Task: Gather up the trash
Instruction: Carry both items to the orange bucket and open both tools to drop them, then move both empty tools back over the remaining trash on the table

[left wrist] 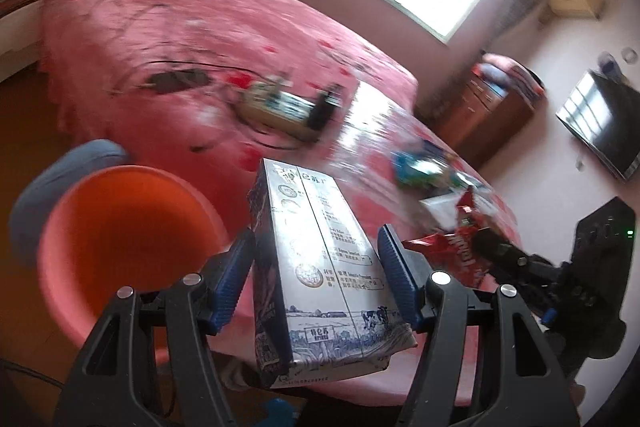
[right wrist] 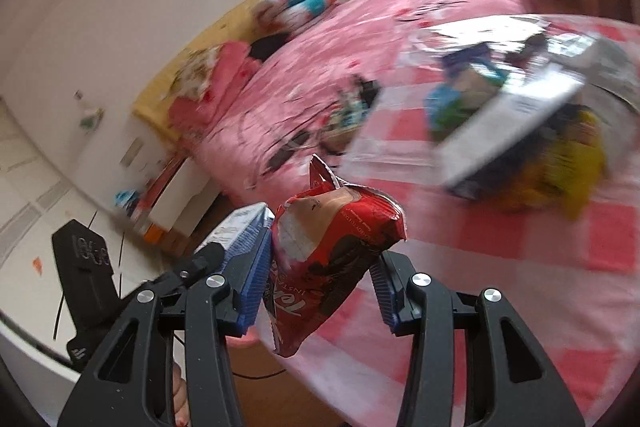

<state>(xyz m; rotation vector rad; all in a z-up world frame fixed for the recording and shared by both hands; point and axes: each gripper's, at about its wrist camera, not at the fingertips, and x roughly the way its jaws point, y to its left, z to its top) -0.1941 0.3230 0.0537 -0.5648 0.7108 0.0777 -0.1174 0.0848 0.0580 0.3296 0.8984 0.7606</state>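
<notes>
1. The left claw is squeezing a milk carton, holding it up beside the orange bin.
2. The right claw is pinching a red snack bag above the bench.
3. The slippery bag could be sliding out, because only one side looks pressed.
4. The carton could be missing the bin if dropped too early.

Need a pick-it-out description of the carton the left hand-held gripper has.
Start at the pink bed and come down to the orange bucket beside it. Just right of the bucket, the left hand-held gripper clamps a milk carton between blue pads. It is the tall white box with blue print and a cow scene at its base; the red wrapper next to it is crumpled foil.
</notes>
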